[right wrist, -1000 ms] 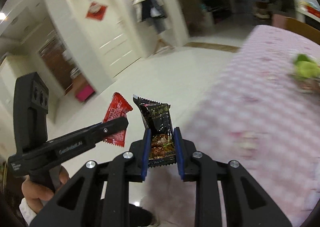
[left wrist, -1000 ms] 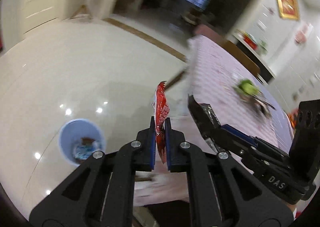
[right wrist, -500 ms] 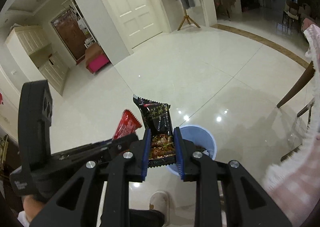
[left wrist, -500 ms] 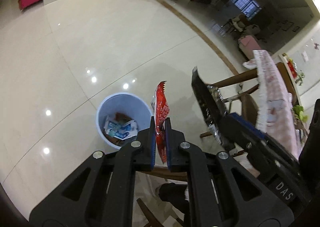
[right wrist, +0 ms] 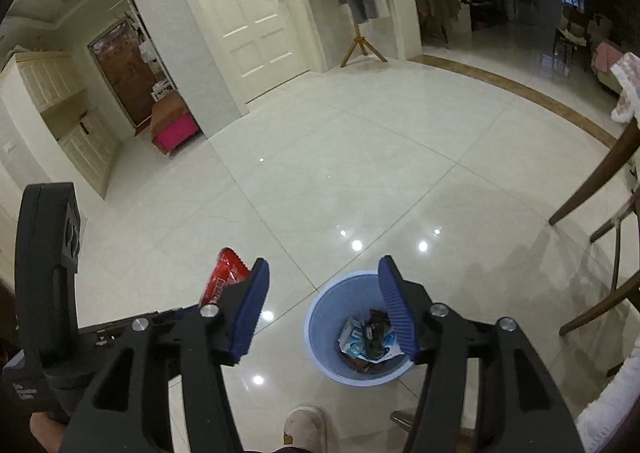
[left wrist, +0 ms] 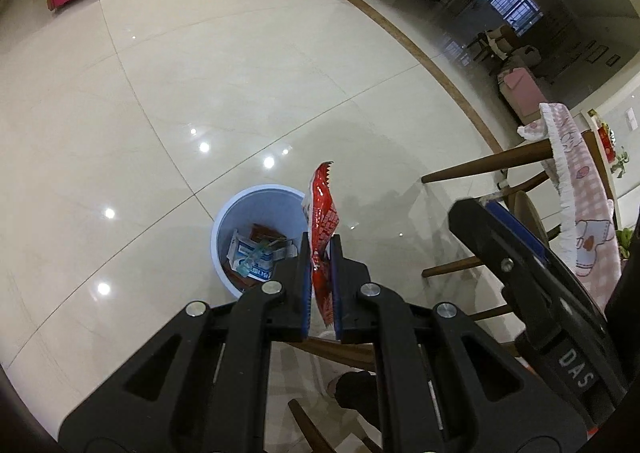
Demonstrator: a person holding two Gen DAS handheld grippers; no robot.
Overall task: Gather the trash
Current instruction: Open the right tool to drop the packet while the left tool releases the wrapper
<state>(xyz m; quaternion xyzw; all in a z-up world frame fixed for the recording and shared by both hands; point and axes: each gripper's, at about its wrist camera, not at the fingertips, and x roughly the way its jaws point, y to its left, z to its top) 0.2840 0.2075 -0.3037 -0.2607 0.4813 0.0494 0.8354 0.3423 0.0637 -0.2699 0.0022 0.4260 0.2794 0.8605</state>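
the red wrapper (left wrist: 322,221) stands upright, pinched near its lower half between the blue pads of my left gripper (left wrist: 320,285), its serrated top edge pointing up. it hangs above the floor just beside the right rim of the blue bin (left wrist: 224,221); from the left wrist view it overlaps that rim. my right gripper (right wrist: 322,309) is spread wide with nothing between its fingers, and it sits over the bin (right wrist: 320,313), which shows in the gap between the pads. down in the bin i see a dark wrapper (right wrist: 376,327) lying on top of white and blue packets (right wrist: 352,339). the bin rests on a glossy cream tile floor (right wrist: 360,157). to the right, wooden chair legs (left wrist: 484,163) and a pink checked tablecloth (left wrist: 576,173) with a white fringe. a white shoe (right wrist: 306,429) shows at the bottom edge of the right view.
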